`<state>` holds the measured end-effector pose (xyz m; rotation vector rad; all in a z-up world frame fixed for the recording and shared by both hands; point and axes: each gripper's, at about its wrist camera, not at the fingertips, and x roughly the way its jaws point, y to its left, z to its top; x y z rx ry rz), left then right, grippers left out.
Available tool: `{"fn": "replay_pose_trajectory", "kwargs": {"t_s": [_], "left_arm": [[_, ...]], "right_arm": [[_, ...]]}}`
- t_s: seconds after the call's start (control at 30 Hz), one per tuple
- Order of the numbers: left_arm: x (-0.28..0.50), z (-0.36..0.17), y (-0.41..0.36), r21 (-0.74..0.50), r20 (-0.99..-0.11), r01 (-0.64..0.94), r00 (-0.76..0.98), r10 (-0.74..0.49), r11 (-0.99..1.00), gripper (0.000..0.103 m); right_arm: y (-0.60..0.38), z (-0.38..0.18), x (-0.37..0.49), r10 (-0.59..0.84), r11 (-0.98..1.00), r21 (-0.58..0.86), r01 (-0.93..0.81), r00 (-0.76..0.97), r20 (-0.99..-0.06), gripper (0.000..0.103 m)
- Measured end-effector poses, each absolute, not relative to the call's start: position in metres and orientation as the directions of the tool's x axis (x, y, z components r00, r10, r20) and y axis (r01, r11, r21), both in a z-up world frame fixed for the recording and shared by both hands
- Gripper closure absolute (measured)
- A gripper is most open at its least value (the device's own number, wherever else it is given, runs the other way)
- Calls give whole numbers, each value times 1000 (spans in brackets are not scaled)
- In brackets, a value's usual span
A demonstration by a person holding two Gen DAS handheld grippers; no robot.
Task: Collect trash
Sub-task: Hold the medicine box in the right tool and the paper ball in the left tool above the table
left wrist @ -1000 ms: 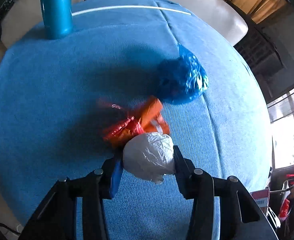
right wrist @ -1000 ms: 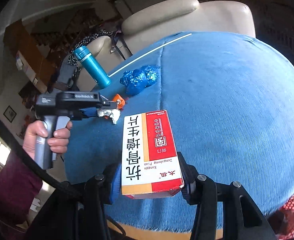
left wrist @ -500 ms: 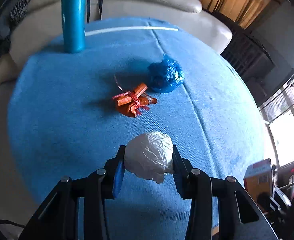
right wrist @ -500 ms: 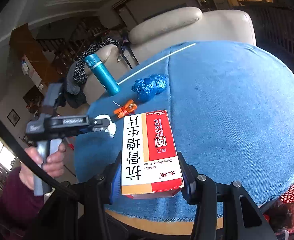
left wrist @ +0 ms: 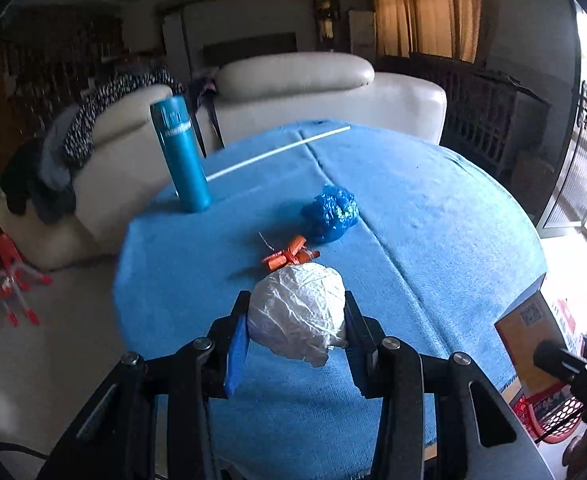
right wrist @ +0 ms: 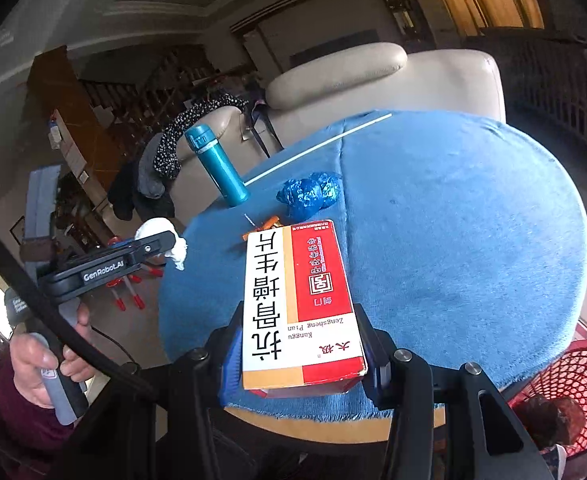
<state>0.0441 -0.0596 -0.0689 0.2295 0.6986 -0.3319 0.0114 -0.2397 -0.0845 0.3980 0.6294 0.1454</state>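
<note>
While clamped in claws: white wad (left wrist: 297, 312), red-and-white box (right wrist: 299, 304).

A home living room: a cream leather sofa (left wrist: 333, 84) at twelve o'clock beyond the round blue-clothed table (left wrist: 433, 216); dark clothes (left wrist: 57, 160) draped at ten o'clock; tan curtains (left wrist: 425, 12) at one o'clock.

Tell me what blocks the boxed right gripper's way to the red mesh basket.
Nothing visible does. The right gripper holds the red and white medicine box over the blue-clothed table's near edge; the red mesh basket sits beside and below that edge, open air between them.
</note>
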Motion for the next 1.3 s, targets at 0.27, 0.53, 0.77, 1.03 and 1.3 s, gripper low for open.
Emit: {"fn": "replay_pose_trajectory", "kwargs": {"t_s": [0.27, 0.53, 0.77, 1.03, 1.3], "left_arm": [[20, -52, -68, 167, -595, 381, 774, -215, 910, 59], [13, -41, -73, 187, -565, 379, 796, -217, 906, 59], [7, -38, -81, 190, -563, 394, 794, -229, 899, 59], [7, -33, -84, 194, -557, 397, 797, -232, 897, 59], [-1, -33, -91, 199, -559, 419, 791, -249, 886, 59]], "right_arm": [[-244, -76, 0, 240, 914, 405, -9, 817, -524, 52], [-252, -75, -5, 232, 907, 422, 14, 819, -525, 52], [-264, -72, -13, 215, 901, 433, 37, 827, -519, 52], [-267, -70, -16, 214, 896, 441, 40, 833, -510, 52], [-268, -65, -25, 201, 898, 437, 44, 844, -498, 52]]}}
